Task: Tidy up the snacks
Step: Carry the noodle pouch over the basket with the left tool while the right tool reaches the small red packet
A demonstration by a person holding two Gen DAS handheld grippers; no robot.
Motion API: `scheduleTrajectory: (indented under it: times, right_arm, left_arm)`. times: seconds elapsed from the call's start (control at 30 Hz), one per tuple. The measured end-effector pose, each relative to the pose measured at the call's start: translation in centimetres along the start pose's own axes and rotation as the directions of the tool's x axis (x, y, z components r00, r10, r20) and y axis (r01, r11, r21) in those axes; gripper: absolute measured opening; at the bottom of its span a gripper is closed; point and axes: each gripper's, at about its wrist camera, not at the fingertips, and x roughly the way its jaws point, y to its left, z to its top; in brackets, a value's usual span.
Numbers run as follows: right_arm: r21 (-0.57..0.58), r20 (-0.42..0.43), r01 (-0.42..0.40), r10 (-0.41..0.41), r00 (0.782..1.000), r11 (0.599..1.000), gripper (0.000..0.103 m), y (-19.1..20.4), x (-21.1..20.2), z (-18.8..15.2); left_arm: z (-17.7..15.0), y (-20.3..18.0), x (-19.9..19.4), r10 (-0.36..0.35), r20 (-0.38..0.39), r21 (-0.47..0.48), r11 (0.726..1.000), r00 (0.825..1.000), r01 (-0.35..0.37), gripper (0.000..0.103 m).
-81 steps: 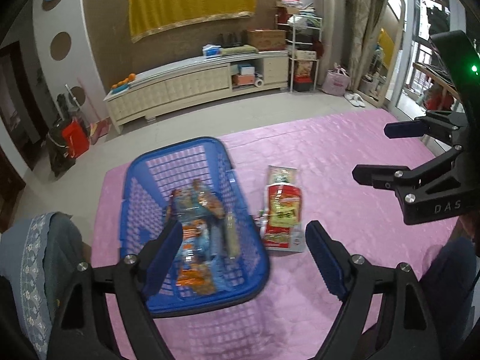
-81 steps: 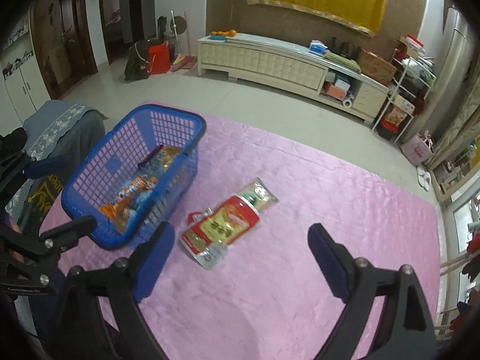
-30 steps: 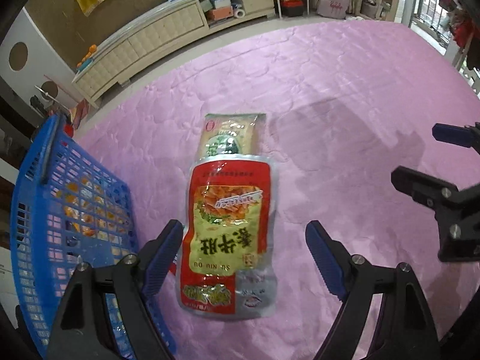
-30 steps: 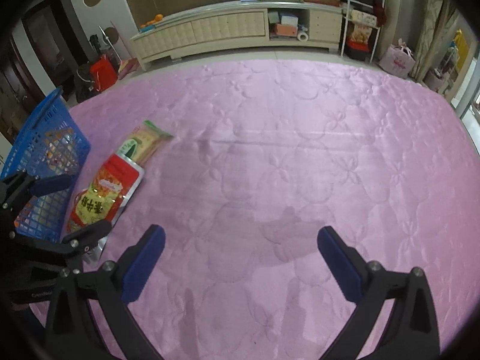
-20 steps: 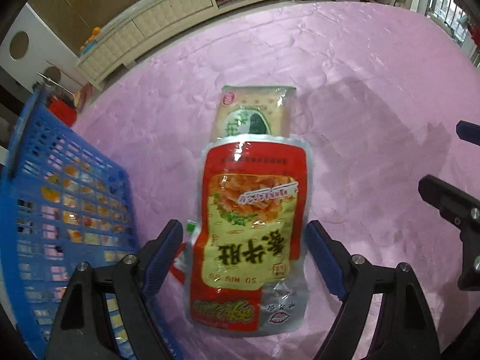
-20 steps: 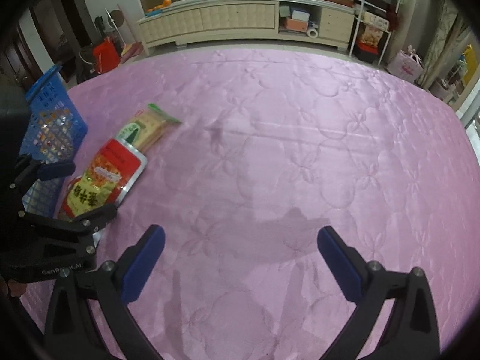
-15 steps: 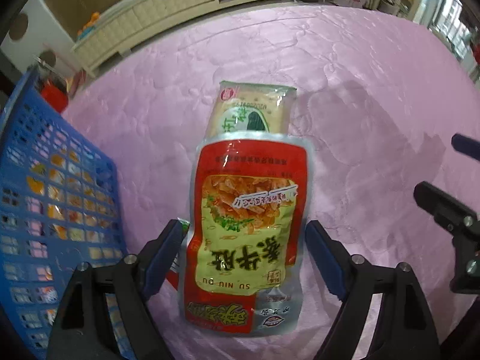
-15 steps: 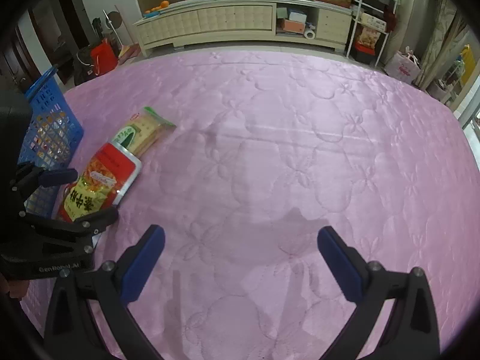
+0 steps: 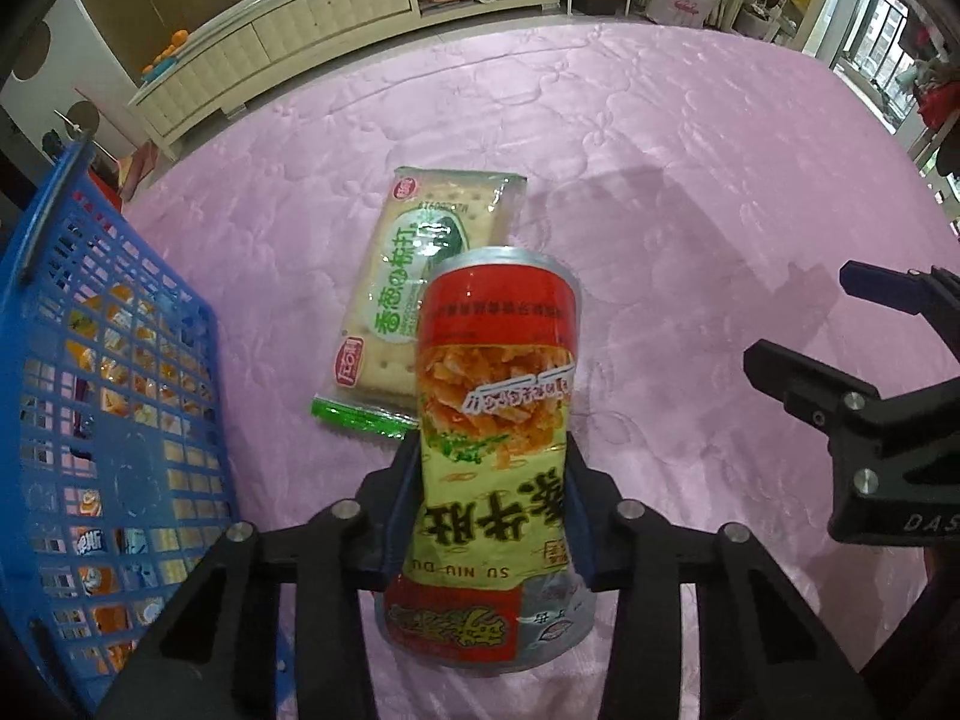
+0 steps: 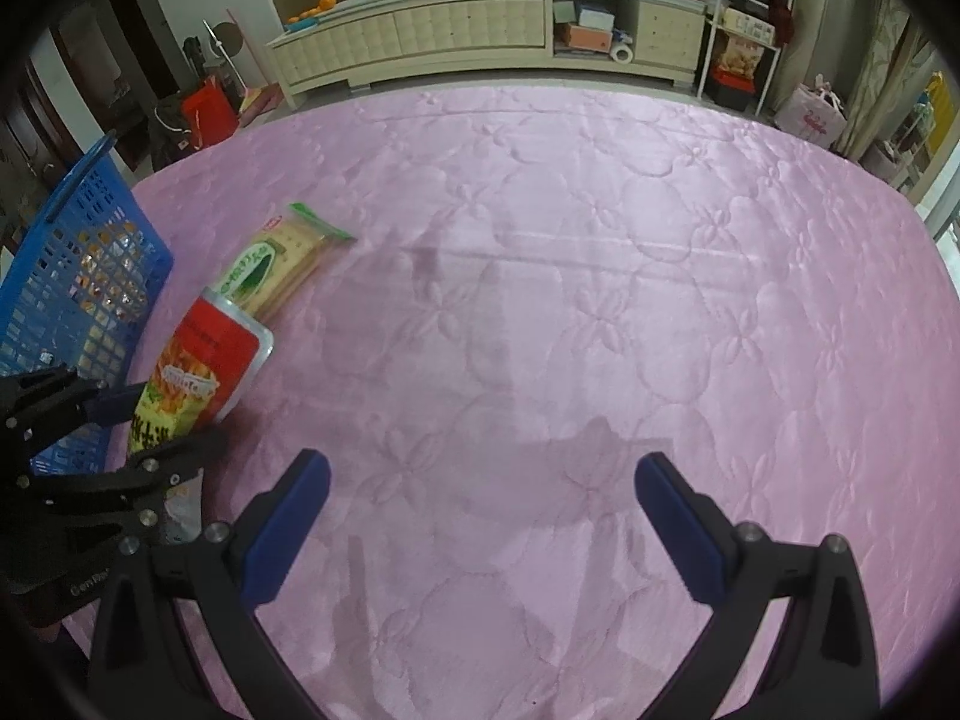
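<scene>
A red and yellow snack pouch sits between the fingers of my left gripper. The jaws are closing and the pads press its sides, so it bows into a curve. Its far end overlaps a green cracker packet that lies flat on the pink mat. The blue basket stands close on the left with several snack packets inside. In the right wrist view the pouch, the cracker packet and the basket are at the left. My right gripper hangs open over bare mat.
A pink quilted mat covers the floor area under both grippers. Beyond its far edge stand a long cream cabinet, a wire shelf rack and a red bag.
The left jaws have come together on the red pouch, which went from lying flat to curled between the pads. The right gripper has stayed put and open.
</scene>
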Motion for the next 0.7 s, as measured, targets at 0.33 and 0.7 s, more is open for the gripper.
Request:
scheduleTrajectory:
  times: [0.33,0.7]
  right_arm:
    - [0.033,0.006,-0.038,0.038,0.999,0.999,0.103,0.5,-2.0,0.2]
    - [0.080,-0.002,-0.064,0.065,0.998,0.995,0.103,3.2,-4.3,3.2]
  left_arm:
    - [-1.4,0.6,-5.3,0.000,0.155,-0.031,1.000,0.988,0.005,0.035]
    - [-2.5,3.5,-12.8,0.000,0.291,-0.053,0.998,0.957,0.016,0.035]
